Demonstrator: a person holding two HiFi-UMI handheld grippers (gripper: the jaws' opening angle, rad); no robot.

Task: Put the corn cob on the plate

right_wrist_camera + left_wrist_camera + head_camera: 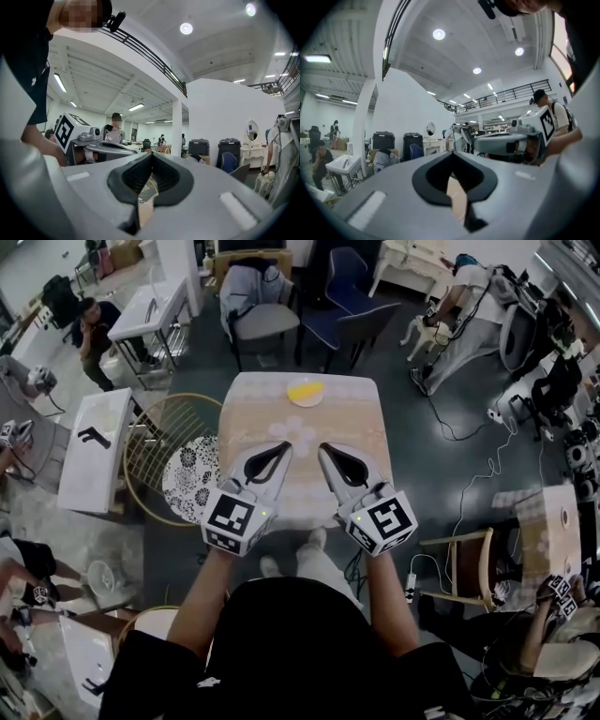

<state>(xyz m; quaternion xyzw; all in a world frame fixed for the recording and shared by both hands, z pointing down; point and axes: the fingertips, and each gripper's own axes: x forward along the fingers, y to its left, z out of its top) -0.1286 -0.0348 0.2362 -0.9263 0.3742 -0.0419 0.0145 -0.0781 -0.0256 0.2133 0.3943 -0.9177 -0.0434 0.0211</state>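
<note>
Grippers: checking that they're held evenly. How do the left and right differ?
The left gripper angles rightward, the right gripper leftward, so their tips converge. The left gripper's cube shows a different marker pattern from the right gripper's cube. Both are shut, empty, and short of the plate.

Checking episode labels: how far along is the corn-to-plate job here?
Done, it seems: the yellow corn cob appears to lie on the plate at the far end of the table. In hand: nothing; left gripper and right gripper are shut, empty, over the near end. Left: nothing visible.
</note>
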